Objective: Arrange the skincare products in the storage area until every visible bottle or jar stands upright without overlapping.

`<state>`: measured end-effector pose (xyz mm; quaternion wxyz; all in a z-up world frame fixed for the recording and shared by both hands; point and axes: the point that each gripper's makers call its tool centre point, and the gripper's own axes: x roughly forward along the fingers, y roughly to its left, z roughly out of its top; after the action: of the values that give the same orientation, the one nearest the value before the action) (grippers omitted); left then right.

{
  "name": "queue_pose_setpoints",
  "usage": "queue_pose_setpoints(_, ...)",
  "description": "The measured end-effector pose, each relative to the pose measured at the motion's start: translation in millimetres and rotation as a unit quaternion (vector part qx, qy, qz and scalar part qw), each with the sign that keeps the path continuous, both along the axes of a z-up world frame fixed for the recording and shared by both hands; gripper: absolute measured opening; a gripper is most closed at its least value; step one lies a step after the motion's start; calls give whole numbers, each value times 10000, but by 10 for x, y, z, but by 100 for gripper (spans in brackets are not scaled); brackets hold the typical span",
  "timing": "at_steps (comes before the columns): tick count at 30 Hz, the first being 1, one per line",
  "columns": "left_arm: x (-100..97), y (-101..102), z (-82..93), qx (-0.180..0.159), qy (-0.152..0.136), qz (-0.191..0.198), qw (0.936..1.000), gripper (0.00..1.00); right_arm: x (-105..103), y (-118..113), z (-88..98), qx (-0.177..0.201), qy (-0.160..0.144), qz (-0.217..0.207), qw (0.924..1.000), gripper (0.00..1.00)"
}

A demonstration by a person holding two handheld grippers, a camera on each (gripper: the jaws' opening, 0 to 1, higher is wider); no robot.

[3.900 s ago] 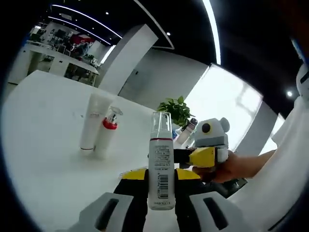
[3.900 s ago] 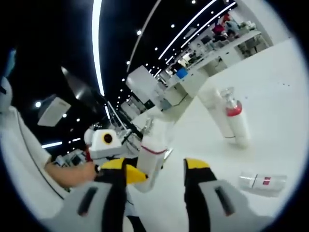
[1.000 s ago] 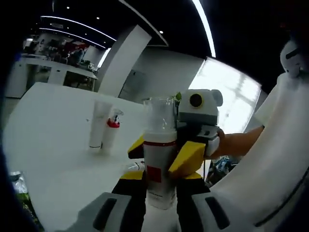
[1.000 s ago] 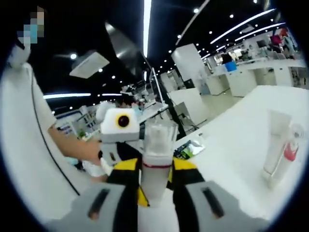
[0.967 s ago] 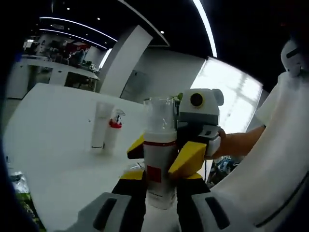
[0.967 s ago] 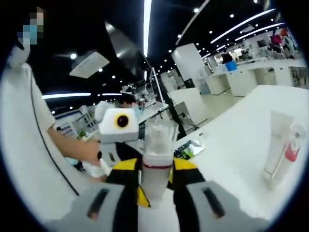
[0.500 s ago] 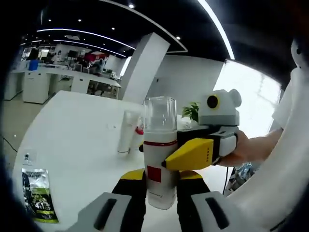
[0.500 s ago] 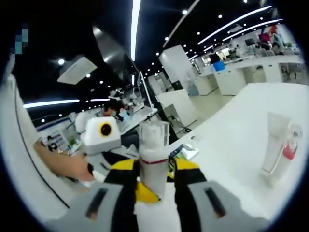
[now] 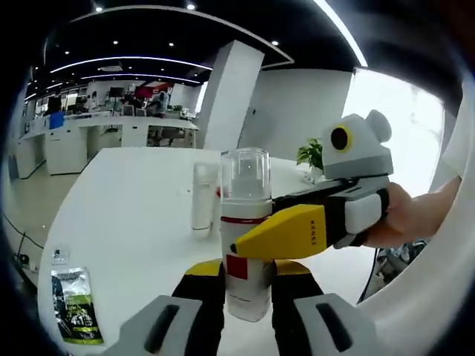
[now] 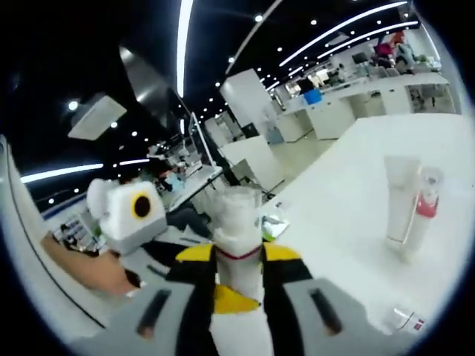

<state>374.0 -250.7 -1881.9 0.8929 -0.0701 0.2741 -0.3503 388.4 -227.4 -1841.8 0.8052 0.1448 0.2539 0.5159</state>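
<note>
Since half a second ago my right gripper (image 9: 278, 236) has slid further across in front of the bottle (image 9: 246, 233) in the left gripper view, and the tube (image 9: 202, 196) and the red-collared spray bottle (image 10: 423, 199) behind now sit nearer the middle of that view. I hold the bottle upright above the white surface (image 9: 126, 215), pinched from both sides at once: my left gripper (image 9: 247, 278) has its jaws closed on the lower body, and in the right gripper view my right gripper (image 10: 237, 263) has its jaws pressed against the bottle just below its red band. The tube and spray bottle stand upright, just beside each other, well apart from me. A green packet (image 9: 74, 304) lies flat near the surface's edge. A small white bottle (image 10: 404, 320) lies on its side.
</note>
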Motion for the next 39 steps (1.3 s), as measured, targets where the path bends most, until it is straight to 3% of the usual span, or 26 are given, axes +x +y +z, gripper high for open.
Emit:
queue_pose_setpoints(3,-26,-58,23,-66,-17,-91,9999,22,-40,-68,45,-40,-258,34,9997,21)
queue_pose_setpoints(9,-58,-177,60,-58,-197,-295,9994,22,-76,-181,70,-43,-414,112,9991,20)
queue_pose_setpoints(14,-174,-336,173,-674,-186,-974,9928,21,-153,-332,149,159,-522,358,9979,19)
queue_pose_setpoints(17,-214,-393,220,-685,-316,-1286,9888,21,-197,-406,203,293,-595,536,9964,19)
queue_pose_setpoints(21,-259,-450,291,-1023,-182,-1529,9828,22,-235,-459,316,517,-675,737,9936,19)
queue_pose_setpoints(23,-309,-488,333,-1224,-108,-1782,9763,22,-320,-458,405,659,-819,1145,9878,19)
queue_pose_setpoints(25,-393,-527,395,-1412,-63,-2189,9655,23,-380,-458,446,709,-808,1413,9841,19)
queue_pose_setpoints(28,-457,-556,468,-1645,106,-2512,9538,25,-402,-486,536,756,-820,1619,9805,20)
queue_pose_setpoints(30,-430,-554,512,-1700,67,-2547,9519,25,-399,-505,564,786,-807,1634,9801,20)
queue_pose_setpoints(31,-493,-575,577,-1869,135,-2782,9421,25,-462,-510,638,972,-778,1807,9756,20)
queue_pose_setpoints(34,-515,-607,665,-2103,203,-2953,9317,27,-498,-525,700,1050,-807,1893,9729,20)
queue_pose_setpoints(39,-724,-727,756,-2440,528,-3653,8968,28,-679,-546,759,1265,-698,2436,9590,20)
